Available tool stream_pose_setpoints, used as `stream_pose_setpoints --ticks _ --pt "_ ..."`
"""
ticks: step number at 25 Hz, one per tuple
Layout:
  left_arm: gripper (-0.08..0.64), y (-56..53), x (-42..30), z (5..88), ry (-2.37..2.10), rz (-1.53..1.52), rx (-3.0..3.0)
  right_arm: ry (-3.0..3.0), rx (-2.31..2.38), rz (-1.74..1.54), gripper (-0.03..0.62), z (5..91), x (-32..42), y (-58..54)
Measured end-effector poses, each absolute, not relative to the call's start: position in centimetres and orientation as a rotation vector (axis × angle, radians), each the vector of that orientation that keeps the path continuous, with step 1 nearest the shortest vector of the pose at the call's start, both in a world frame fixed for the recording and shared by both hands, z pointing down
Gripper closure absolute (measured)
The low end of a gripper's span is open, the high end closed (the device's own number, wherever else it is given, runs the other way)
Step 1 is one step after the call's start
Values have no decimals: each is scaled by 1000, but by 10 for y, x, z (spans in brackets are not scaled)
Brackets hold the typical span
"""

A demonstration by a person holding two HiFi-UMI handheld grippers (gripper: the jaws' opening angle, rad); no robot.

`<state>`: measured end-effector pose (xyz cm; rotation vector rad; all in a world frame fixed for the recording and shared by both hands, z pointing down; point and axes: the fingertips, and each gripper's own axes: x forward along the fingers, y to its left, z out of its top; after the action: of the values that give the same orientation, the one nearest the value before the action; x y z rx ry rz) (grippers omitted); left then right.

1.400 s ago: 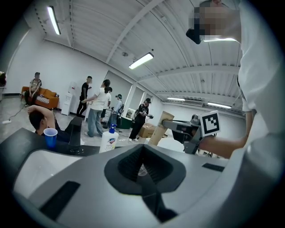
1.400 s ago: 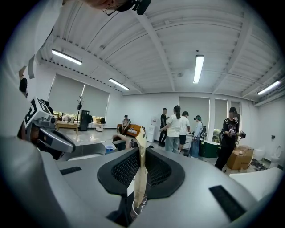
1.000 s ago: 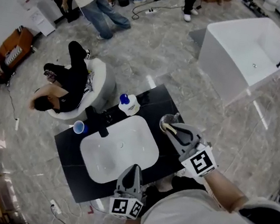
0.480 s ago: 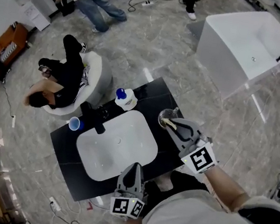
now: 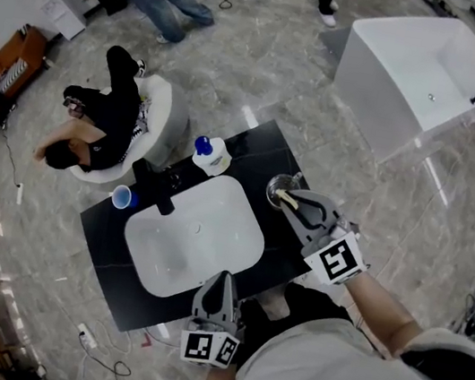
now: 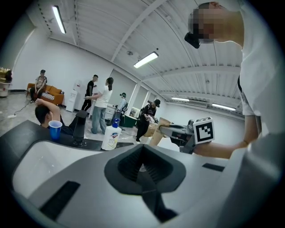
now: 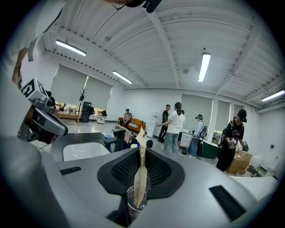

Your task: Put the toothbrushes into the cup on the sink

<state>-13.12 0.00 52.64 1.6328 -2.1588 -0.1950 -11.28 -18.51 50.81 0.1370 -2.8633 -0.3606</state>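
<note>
- Right gripper (image 5: 296, 206) is clamped on a wrapped toothbrush (image 7: 140, 173); it stands upright with its lower end inside the clear cup (image 7: 132, 205).
- Cup sits on the black counter (image 5: 267, 149), just right of the sink (image 5: 192, 240).
- Left gripper (image 5: 222, 286) has its jaws pressed together with nothing in them, at the sink's near edge.
- Faucet (image 5: 156, 188), blue cup (image 5: 120, 198) and soap bottle (image 5: 210, 154) stand behind the sink.
- Grey marble floor (image 5: 266, 80), white bathtub (image 5: 422, 72) well apart, people at the room's far side.
</note>
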Motion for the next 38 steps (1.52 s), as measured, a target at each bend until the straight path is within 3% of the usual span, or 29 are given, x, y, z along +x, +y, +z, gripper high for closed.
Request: stream_pose_setpoints --ticks 22,38 --pt "557 0 -121 516 -2243 -213 1626 -2815 75 -668 531 532 -126 -179" --pt "557 -10 -115 534 -2163 -204 1638 -2769 29 -685 531 559 -131 -169"
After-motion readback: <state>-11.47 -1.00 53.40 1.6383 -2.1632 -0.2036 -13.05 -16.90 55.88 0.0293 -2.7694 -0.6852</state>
